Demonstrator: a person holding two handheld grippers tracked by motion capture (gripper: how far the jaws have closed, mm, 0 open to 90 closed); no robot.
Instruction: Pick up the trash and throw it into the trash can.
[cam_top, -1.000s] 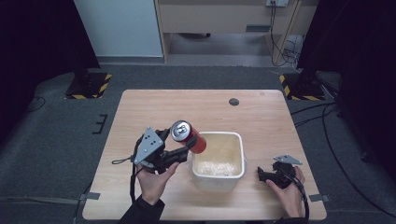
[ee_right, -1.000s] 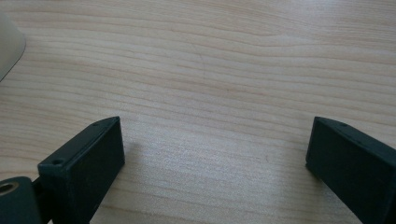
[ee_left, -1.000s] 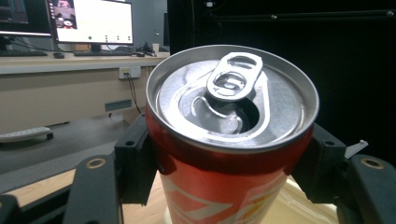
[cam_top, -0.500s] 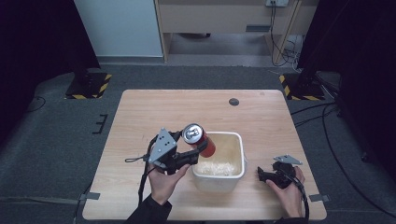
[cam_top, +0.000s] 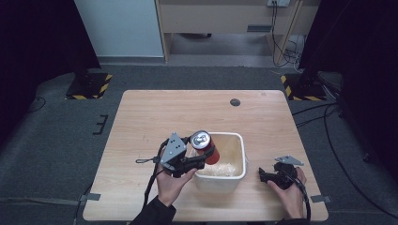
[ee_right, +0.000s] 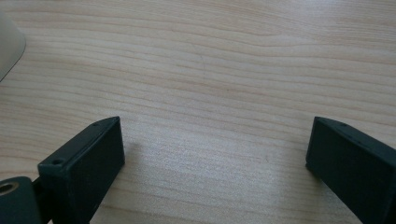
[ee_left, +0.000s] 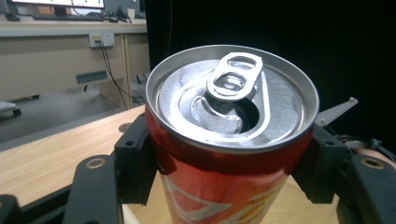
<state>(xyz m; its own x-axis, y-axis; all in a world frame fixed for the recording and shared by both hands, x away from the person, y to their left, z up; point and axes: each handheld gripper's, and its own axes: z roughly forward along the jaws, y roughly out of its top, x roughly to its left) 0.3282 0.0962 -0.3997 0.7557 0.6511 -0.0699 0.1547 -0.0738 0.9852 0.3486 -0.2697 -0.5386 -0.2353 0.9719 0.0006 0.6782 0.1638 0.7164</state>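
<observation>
Red can (cam_top: 205, 146) had shifted right across last second, from beside bin (cam_top: 240, 146) to above its left rim. Left tool (cam_top: 196, 161) gripped can at both sides, can upright, clear of tabletop (cam_top: 155, 112). Judgement: transfer into bin nearing release point. Right tool (cam_top: 263, 175) unmoved, resting on tabletop right of bin, jaws wide, empty.

High view gave can-to-bin relation, pale contents in bin. Left gripper view gave opened lid, tab (ee_left: 235, 74) raised, jaw contact on can wall. Right gripper view gave bare wood between jaws, bin corner at upper left.
</observation>
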